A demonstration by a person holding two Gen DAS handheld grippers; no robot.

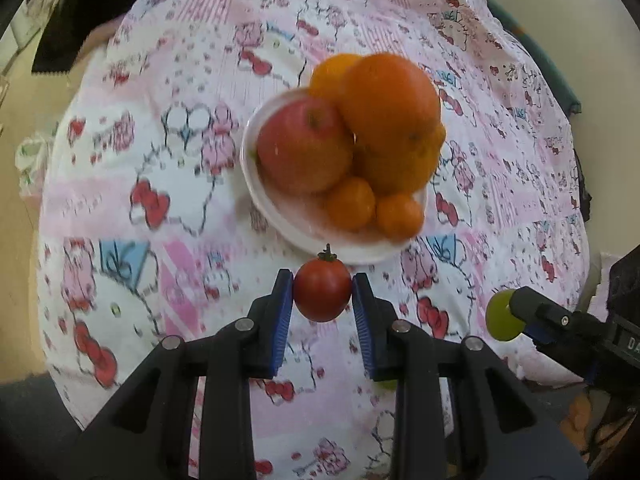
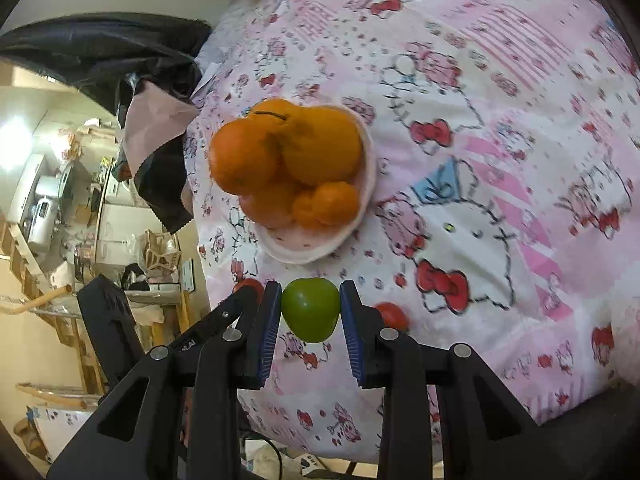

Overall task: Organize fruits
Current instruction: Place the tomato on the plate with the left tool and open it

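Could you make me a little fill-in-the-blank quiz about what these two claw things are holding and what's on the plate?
1. The left gripper is shut on a small red ____.
2. The right gripper is shut on a fruit whose colour is ____.
3. The white plate sits on a pink patterned ____.
4. Among the oranges on the plate lies one red ____.

Missing words: tomato; green; cloth; apple

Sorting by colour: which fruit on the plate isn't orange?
The red apple on the plate's left side in the left wrist view; every other fruit there is an orange or small tangerine.
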